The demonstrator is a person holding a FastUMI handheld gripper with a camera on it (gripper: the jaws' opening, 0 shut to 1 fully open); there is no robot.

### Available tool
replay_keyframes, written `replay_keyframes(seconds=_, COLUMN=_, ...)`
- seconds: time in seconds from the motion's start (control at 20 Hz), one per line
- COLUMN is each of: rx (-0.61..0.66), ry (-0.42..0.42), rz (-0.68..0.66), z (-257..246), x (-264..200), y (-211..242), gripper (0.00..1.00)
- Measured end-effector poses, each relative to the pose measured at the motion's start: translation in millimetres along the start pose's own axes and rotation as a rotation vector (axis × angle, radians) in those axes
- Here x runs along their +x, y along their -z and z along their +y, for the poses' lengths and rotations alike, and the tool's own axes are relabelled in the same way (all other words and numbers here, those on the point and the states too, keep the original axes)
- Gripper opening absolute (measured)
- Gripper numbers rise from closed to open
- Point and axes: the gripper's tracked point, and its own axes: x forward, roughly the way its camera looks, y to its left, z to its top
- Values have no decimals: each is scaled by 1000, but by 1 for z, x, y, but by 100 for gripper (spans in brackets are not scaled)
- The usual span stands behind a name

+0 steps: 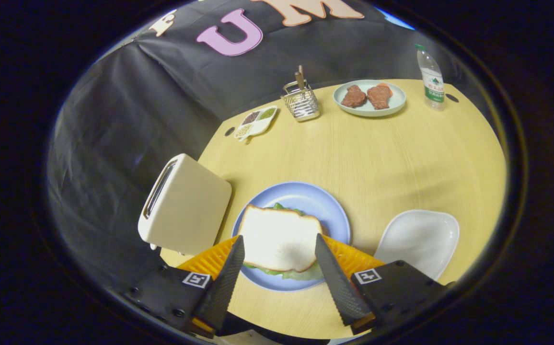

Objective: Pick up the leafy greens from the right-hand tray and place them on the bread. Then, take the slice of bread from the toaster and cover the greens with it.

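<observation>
The top slice of bread [279, 237] lies flat on the leafy greens [290, 274], whose ruffled edge pokes out at the near side and a little at the far side. Slice and greens sit on a blue plate [305, 196] on the wooden table [377, 153]. The slice's rounded end points toward me and slightly to the right, so its long axis runs away from me, tilted a little toward the toaster [184, 203], which stands just left of the plate with its slot up.

I look down on the plate from above and a little behind it. My gripper [279, 249] is spread wide, its fingers on either side of the slice and holding nothing; I cannot tell whether the tips touch the bread.

Right of the plate lies a white tray [418, 239]. Across the table stand a wire cutlery holder [301, 100], a small divided dish [256, 122], a pale green plate [394, 106] with brown pieces of food [367, 96], and a water bottle [431, 76].
</observation>
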Motion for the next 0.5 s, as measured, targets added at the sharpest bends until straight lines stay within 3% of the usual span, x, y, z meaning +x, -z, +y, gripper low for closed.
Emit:
replay_keyframes(seconds=0.2, rx=-33, ry=-7, rz=-110, z=-11, x=-25, y=-17, gripper=100)
replay_keyframes(seconds=0.5, rx=-110, ry=58, rz=-406, z=-58, x=-98, y=-61, gripper=100)
